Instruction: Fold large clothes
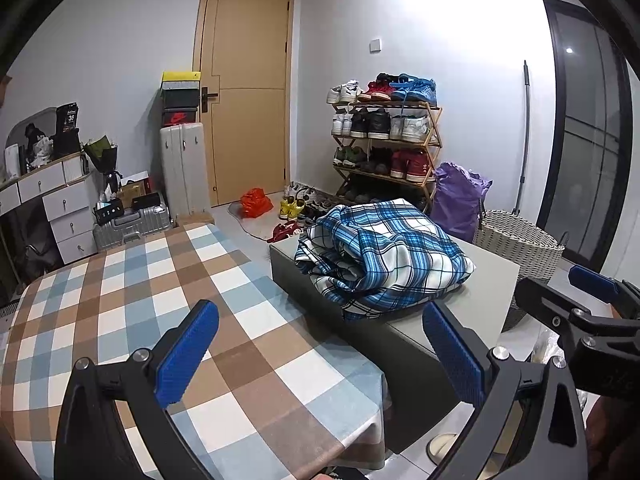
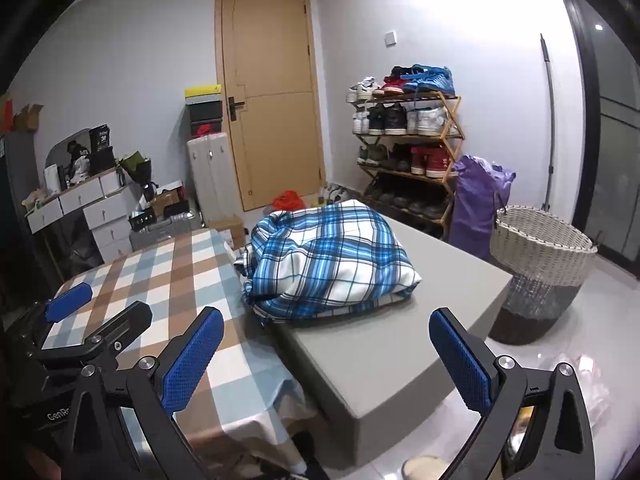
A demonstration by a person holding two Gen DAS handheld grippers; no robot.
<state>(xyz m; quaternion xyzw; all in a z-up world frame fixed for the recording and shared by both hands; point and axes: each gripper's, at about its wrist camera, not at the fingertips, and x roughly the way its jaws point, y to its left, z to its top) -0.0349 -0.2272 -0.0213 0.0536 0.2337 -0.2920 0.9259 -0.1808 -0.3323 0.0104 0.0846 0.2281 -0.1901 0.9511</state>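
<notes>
Nearest me, my left gripper [image 1: 320,356] hangs over the checked tablecloth [image 1: 132,280], jaws spread wide with nothing between them. My right gripper [image 2: 326,354] is the same — wide open, empty, poised above the near end of the grey platform [image 2: 372,352] that stands right beside the cloth-covered table.

Farther along that platform lies the blue plaid garment [image 2: 326,264], heaped in a loose mound toward the table side, well clear of both grippers. I judge it soft and light, a thin woven fabric that will drape and slide rather than hold shape, so pinching one layer may drag the whole bundle. I would take hold at the free edges hanging off the near side — a hem or corner, one per gripper — and lift to shake it open. Which part is collar or sleeve I cannot tell from here.
</notes>
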